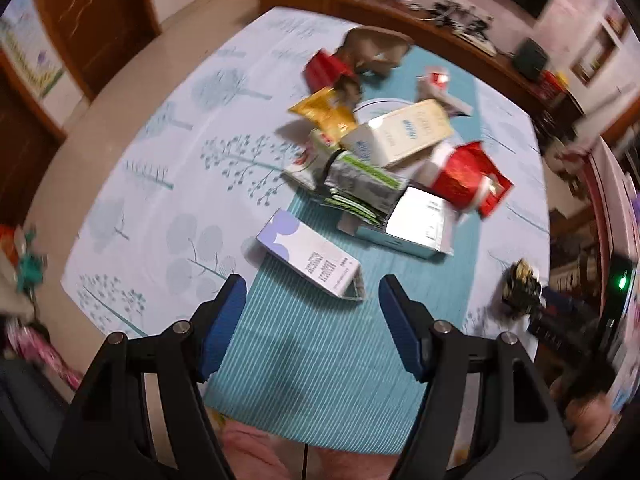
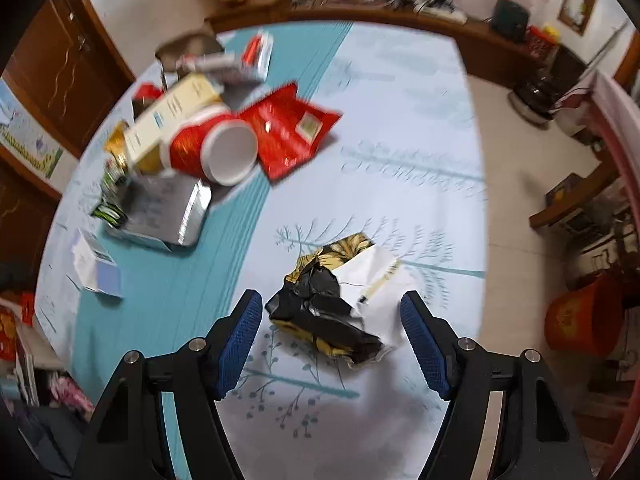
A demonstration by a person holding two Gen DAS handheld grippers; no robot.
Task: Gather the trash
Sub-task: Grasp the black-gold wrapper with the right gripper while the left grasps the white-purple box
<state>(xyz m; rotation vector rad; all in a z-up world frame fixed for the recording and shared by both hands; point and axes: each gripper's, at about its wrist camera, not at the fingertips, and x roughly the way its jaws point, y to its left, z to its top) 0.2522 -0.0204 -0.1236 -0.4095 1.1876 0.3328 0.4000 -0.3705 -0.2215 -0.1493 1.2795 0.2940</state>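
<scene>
Both grippers, left point(image 1: 312, 304) and right point(image 2: 332, 320), empty, jaws spread; black-and-gold wrapper point(image 2: 324, 312), lavender carton point(image 1: 312, 262), trash pile point(image 1: 384, 160) uncollected; nothing gathered.

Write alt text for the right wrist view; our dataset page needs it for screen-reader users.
The open right gripper hangs over a crumpled black-and-gold wrapper on a tree-print tablecloth. Farther back left lies a trash pile with a tipped red cup.

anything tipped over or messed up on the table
Yes. A red paper cup lies on its side in the heap of boxes and wrappers, and a crumpled black and gold wrapper sits apart, between the open right gripper fingers.
</scene>
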